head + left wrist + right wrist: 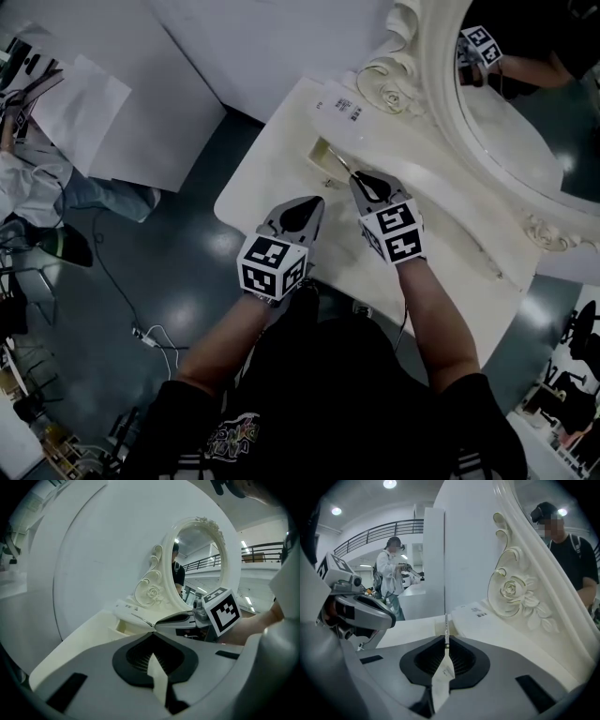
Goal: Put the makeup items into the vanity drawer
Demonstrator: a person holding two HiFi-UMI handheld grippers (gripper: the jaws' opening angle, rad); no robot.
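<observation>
An open drawer point(323, 161) is sunk into the top of the white vanity table point(272, 164), close to the carved rose at the foot of the oval mirror point(525, 103). The right gripper point(361, 180) sits just on the person's side of that drawer, its jaws clenched on a thin metal stick point(343, 165). The stick juts straight out from the jaw tips and its far end reaches over the drawer's near edge. It is too slim to say what kind of makeup tool it is, possibly tweezers or a fine applicator. In the right gripper view it shows as a narrow bright line pinched between the dark ribbed pads. The left gripper point(317, 200) lies a little further from the drawer, beside the right one and apart from it, near the table's front edge. Its jaws are pressed together at the tips with nothing between them. Two small printed labels point(352, 111) lie on the tabletop beyond the drawer, toward the mirror frame.
</observation>
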